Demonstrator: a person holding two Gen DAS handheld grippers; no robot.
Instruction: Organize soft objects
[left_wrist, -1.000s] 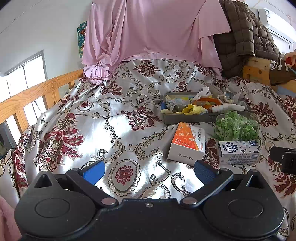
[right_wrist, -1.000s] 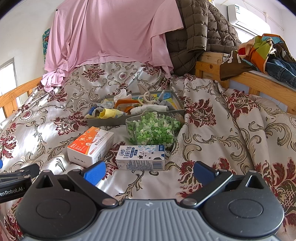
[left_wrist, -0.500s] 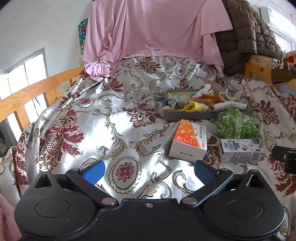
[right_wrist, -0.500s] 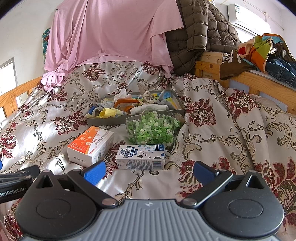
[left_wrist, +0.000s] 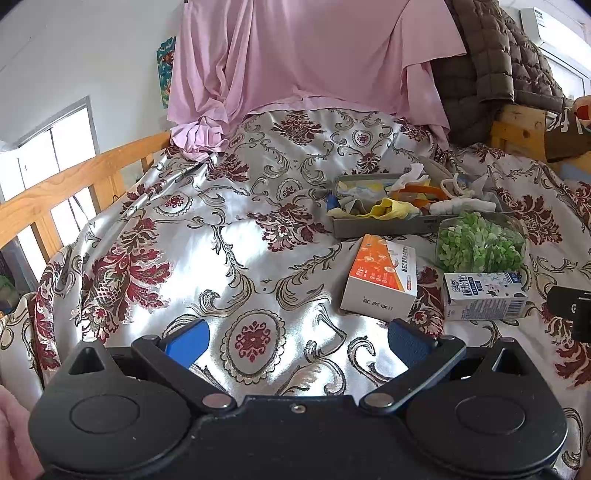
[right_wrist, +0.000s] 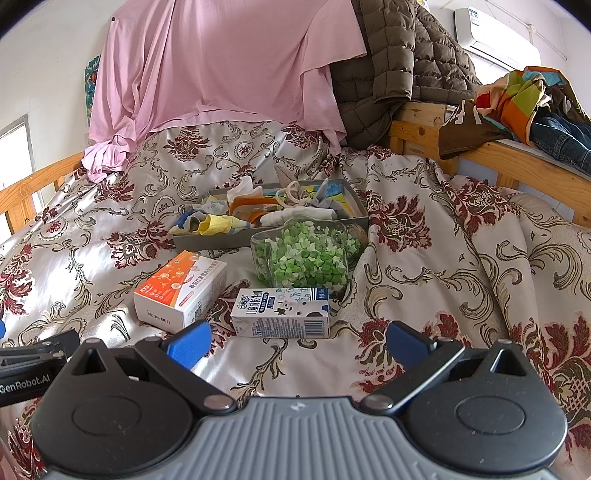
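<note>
A grey tray (right_wrist: 207, 242) (left_wrist: 380, 226) on the bed holds several soft items: a yellow sock (right_wrist: 218, 222) (left_wrist: 388, 208), white cloths (right_wrist: 295, 214) and an orange piece (right_wrist: 255, 205). My left gripper (left_wrist: 297, 341) is open and empty, low over the bedspread, well short and left of the tray. My right gripper (right_wrist: 297, 343) is open and empty, just short of a milk carton (right_wrist: 282, 312).
An orange-white box (right_wrist: 181, 290) (left_wrist: 382, 282), the milk carton in the left wrist view (left_wrist: 484, 295) and a clear bag of green bits (right_wrist: 308, 254) (left_wrist: 480, 242) lie before the tray. Wooden rails (left_wrist: 74, 184) (right_wrist: 517, 162) flank the bed. Pink sheet (right_wrist: 221, 66), brown jacket (right_wrist: 402, 62) behind.
The left gripper's view has tilted and shifted slightly, so the objects sit lower in the frame. The right gripper has barely moved. Both stay open and empty.
</note>
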